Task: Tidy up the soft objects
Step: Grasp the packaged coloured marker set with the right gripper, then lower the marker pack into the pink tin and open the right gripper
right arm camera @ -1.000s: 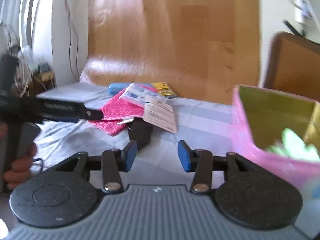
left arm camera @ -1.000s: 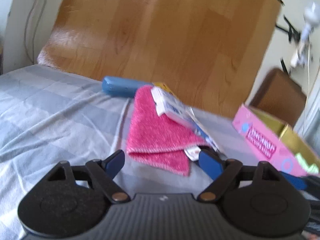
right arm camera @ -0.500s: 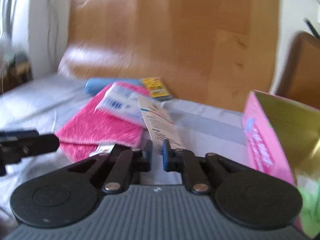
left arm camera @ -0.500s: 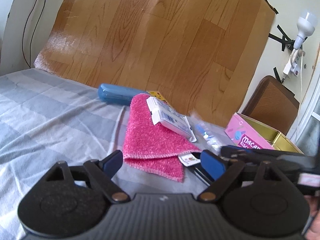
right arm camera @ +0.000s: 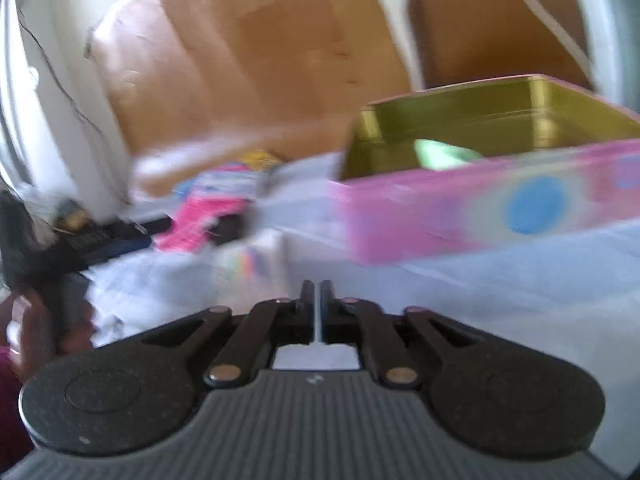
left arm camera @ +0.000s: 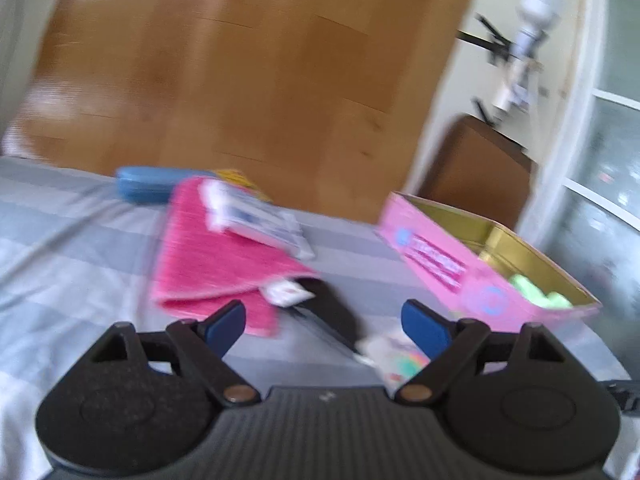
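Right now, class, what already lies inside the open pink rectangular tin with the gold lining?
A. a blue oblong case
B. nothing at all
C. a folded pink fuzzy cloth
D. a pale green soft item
D: a pale green soft item shows inside the pink tin; the pink fuzzy cloth and blue case lie outside on the striped sheet.

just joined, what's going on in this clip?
A person with a gripper in each hand is sorting soft items on a bed. The right gripper has just been closing and is shut with a thin pale edge between its pads; too blurred to identify. The left gripper hangs open, empty, before the pink cloth. The pink tin already holds something green.
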